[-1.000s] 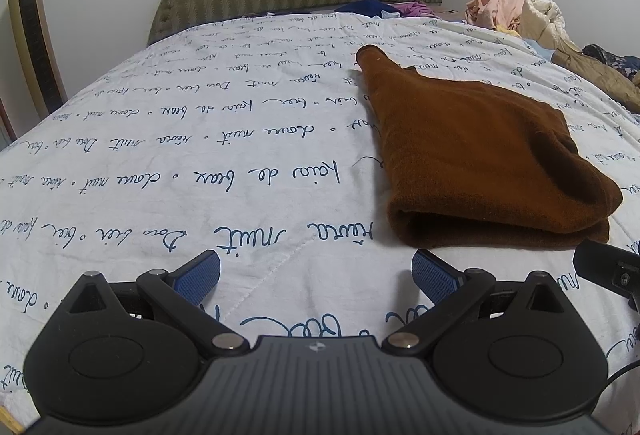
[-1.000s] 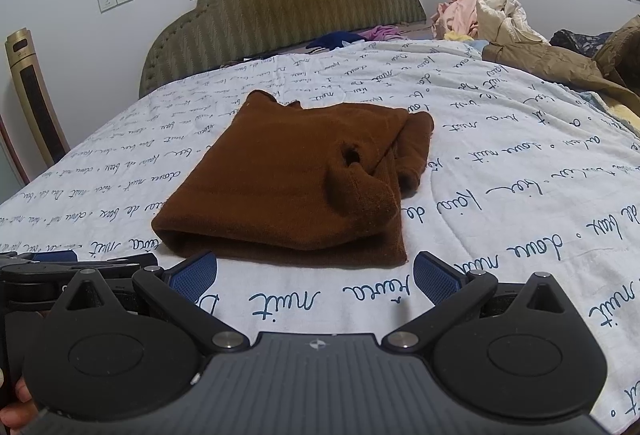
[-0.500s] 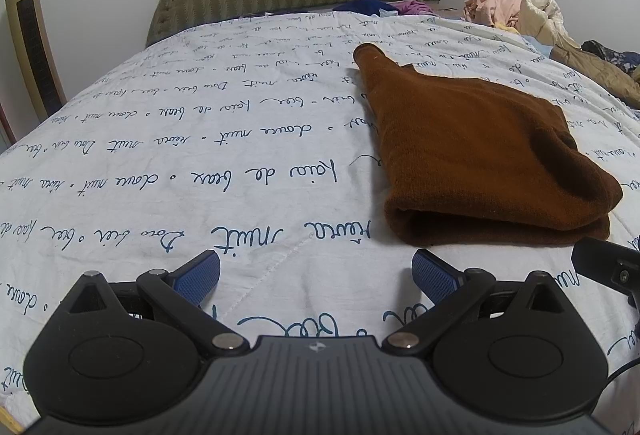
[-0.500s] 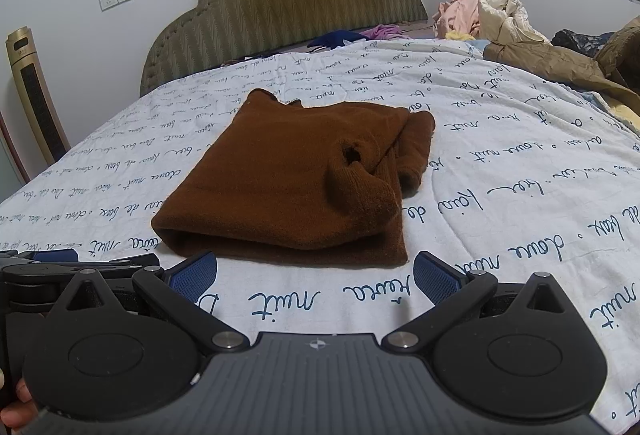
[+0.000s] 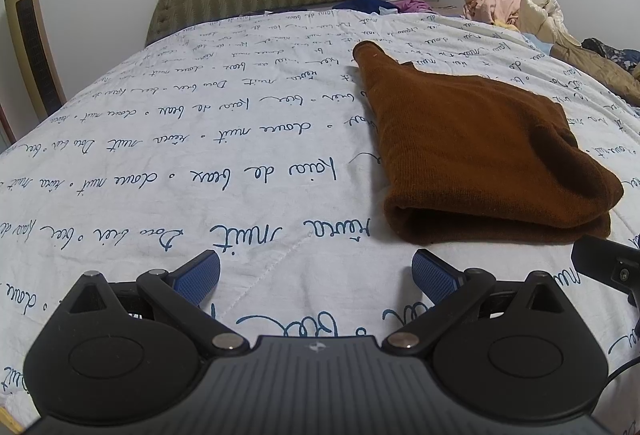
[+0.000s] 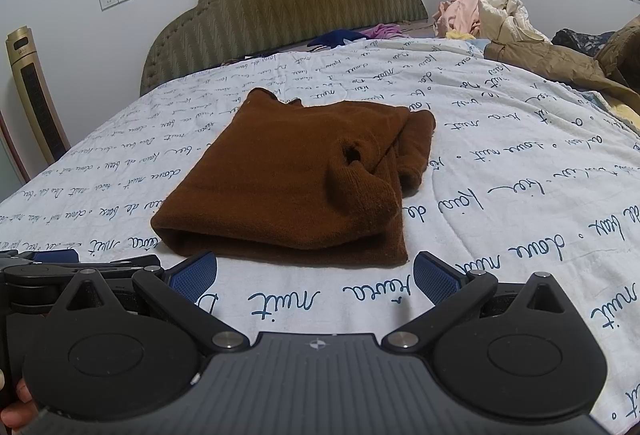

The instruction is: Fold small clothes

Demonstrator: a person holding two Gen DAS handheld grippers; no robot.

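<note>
a: where the white quilt (image 5: 168, 163) covered the bed, what lay on it?
b: a folded brown garment (image 6: 296, 183), flat near the middle, its folded edge facing the tongs.
a: and the tongs?
b: the left tongs (image 5: 316, 275) were spread wide, holding nothing, short of the garment. the right tongs (image 6: 316, 273) gaped too, empty, just before its near edge.

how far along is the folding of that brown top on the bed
Mostly done: the brown top lies folded into a compact bundle on the bedspread. Nothing is in hand; the left gripper and right gripper are open, short of it. Left: the unfolded clothes pile.
</note>
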